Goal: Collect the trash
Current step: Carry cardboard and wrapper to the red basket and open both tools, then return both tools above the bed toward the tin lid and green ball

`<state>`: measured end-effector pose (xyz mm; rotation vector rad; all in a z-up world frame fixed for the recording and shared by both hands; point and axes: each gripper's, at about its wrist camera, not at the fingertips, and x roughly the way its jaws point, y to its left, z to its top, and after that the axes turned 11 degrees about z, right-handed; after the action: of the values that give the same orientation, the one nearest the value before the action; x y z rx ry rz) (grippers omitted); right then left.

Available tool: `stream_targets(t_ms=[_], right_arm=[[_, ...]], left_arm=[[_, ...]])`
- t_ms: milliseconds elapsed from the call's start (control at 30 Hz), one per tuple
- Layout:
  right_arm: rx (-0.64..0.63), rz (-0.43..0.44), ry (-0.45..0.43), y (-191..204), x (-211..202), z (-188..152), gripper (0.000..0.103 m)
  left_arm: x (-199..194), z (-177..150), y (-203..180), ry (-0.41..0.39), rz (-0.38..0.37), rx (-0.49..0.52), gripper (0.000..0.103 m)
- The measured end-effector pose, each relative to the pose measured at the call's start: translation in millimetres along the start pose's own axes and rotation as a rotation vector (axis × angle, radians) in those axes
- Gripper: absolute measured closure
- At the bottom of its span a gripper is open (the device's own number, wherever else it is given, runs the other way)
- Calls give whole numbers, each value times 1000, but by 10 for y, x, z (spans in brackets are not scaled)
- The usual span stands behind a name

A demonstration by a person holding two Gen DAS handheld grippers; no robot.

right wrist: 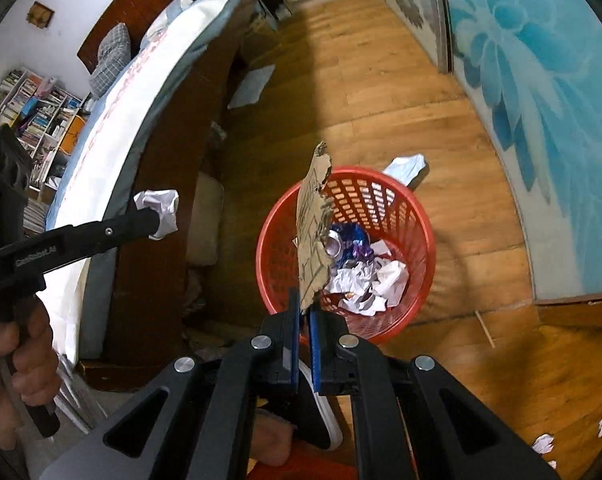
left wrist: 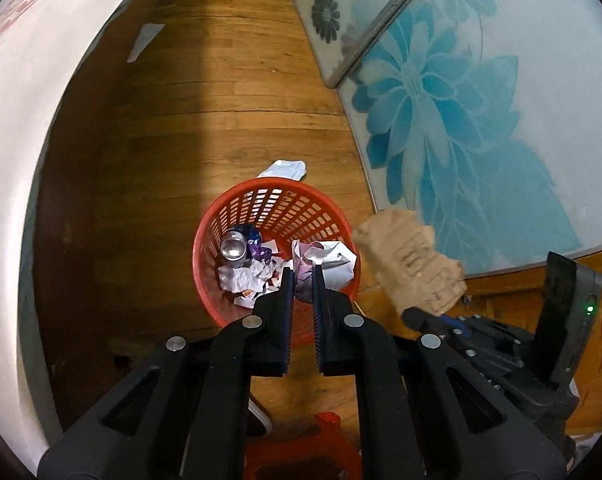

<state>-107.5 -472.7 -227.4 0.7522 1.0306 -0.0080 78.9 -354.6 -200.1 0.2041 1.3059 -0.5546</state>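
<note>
Right wrist view: our right gripper point(right wrist: 306, 306) pinches torn cardboard point(right wrist: 313, 232) above the red basket point(right wrist: 415, 216), ready to drop. Left gripper point(left wrist: 303, 276) clamps crumpled paper point(left wrist: 327, 260) over it too.

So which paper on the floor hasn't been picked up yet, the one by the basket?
Find the red basket on the wooden floor. Just behind its far rim, toward the blue flower wall, lies a pale crumpled paper. Unlike the white scraps inside the basket, it sits outside on bare floor.
</note>
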Motion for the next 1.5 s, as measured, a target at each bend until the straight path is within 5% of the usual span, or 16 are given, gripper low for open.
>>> stream_targets(t_ms=[167, 200, 267, 500, 633, 967, 1167, 1500], right_arm=[[2, -30, 12, 4, 87, 54, 93], [8, -48, 9, -19, 69, 58, 87], [22, -42, -5, -35, 15, 85, 67], [-11, -38, -28, 89, -177, 57, 59], [-112, -18, -45, 485, -283, -2, 58], [-363, 50, -143, 2032, -341, -167, 51], [-497, 126, -121, 2993, -160, -416, 42], [-723, 200, -7, 4280, 681, -551, 34]], left_arm=[[32, -15, -47, 10, -12, -11, 83], [40, -15, -44, 9, -16, -14, 62], [9, -39, -18, -10, -24, -29, 46], [-390, -150, 186, -67, -44, -63, 45], [-1040, -323, 458, -190, -12, -80, 36], [-2434, -1515, 1829, -415, 235, -327, 27], [-2731, -2276, 2508, -430, 338, -505, 27], [-2722, -2857, 2911, -452, 303, -635, 27]])
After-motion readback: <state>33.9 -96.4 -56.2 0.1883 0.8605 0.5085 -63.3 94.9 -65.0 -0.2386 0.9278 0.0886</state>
